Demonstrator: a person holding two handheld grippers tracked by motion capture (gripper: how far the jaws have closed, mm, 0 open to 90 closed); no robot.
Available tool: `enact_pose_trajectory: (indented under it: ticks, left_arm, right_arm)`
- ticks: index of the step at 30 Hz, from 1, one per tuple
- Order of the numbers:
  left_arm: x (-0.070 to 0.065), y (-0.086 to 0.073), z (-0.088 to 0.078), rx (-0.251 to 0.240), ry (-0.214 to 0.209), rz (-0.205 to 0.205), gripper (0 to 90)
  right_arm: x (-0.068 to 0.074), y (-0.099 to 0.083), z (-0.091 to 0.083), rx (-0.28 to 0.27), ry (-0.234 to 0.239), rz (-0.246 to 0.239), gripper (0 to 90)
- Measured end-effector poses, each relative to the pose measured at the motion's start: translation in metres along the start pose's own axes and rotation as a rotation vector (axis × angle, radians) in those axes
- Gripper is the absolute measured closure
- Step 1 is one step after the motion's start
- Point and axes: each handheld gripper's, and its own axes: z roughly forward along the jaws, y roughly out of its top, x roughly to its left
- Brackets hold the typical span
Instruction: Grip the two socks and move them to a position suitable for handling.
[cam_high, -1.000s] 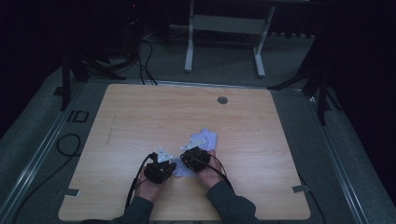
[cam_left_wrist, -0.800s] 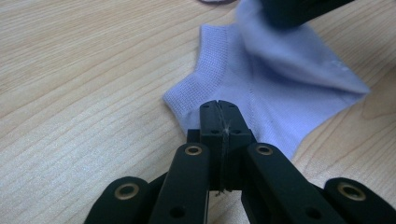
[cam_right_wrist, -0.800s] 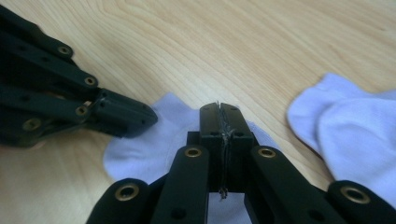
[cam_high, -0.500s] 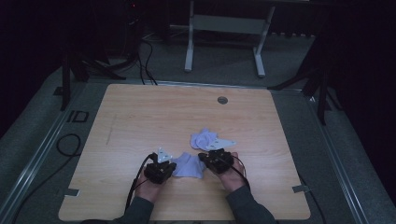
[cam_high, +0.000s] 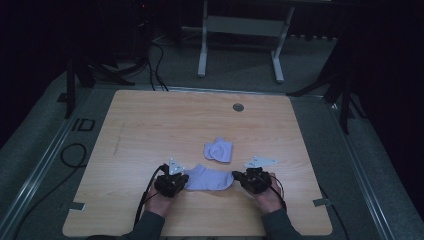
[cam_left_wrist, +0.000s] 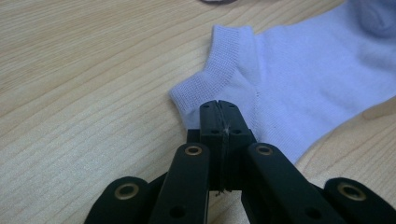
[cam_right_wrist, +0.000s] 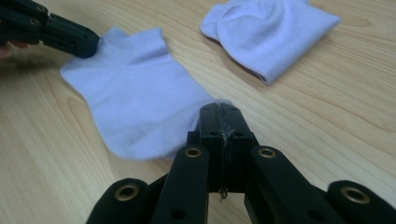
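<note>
A pale lilac sock lies flat near the table's front edge, stretched between my two grippers. My left gripper is shut on the sock's cuff corner, with its jaws pressed together over the fabric. At the other end, my right gripper is shut on the toe of the same sock, jaws closed. The right gripper view also shows my left gripper at the sock's far corner. A second lilac sock, folded into a bundle, lies just behind.
The wooden table has a round grommet near its far edge. Black cables run on the floor to the left, and a grey metal stand is beyond the table. Bare wood surrounds the socks.
My right gripper has moved right and toward me with one sock's end, drawing that sock out flat away from the bundled one. The left gripper has stayed in place.
</note>
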Motion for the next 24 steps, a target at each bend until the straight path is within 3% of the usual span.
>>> enact_pose_trajectory:
  ticks: [6, 11, 14, 17, 24]
  left_arm:
    - [0.000, 0.000, 0.000, -0.002, 0.000, -0.003, 89.5]
    - [0.000, -0.001, 0.000, -0.003, 0.003, -0.006, 89.5]
    - [0.000, -0.001, 0.000, -0.004, 0.004, -0.008, 89.5]
    - [-0.001, -0.001, 0.000, -0.006, 0.005, -0.012, 89.5]
    - [-0.001, -0.002, -0.002, 0.000, -0.002, -0.020, 89.4]
  right_arm:
    - [-0.008, -0.009, -0.013, 0.004, -0.048, 0.021, 88.7]
    - [-0.006, -0.008, -0.021, -0.020, -0.045, 0.023, 88.1]
    - [-0.001, -0.004, -0.021, -0.038, -0.017, 0.017, 86.9]
    - [0.005, 0.006, -0.013, -0.034, -0.003, -0.011, 86.7]
    - [0.002, 0.033, 0.013, -0.016, -0.019, -0.036, 84.5]
